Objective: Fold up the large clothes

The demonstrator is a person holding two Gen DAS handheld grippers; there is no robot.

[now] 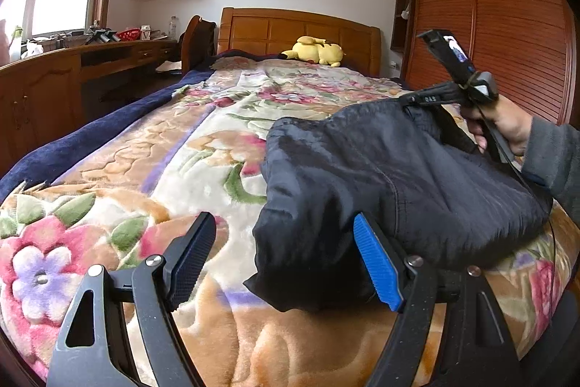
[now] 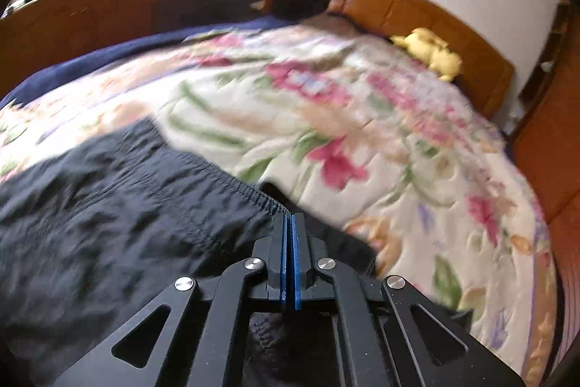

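Observation:
A black garment (image 1: 380, 176) lies bunched on the floral blanket near the foot of the bed; it also fills the lower left of the right wrist view (image 2: 108, 205). My left gripper (image 1: 286, 260) is open, its jaws wide apart around the garment's near edge, the blue pad (image 1: 377, 263) against the cloth. My right gripper (image 2: 289, 223) is shut on the garment's gathered hem and shows in the left wrist view (image 1: 409, 98), held by a hand at the garment's far right corner.
The floral blanket (image 1: 224, 140) covers the bed, with a navy border (image 1: 108, 118) on the left. A yellow plush toy (image 1: 315, 51) lies by the wooden headboard (image 1: 297, 28). A wooden desk (image 1: 72, 68) stands left, a wardrobe (image 1: 507, 24) right.

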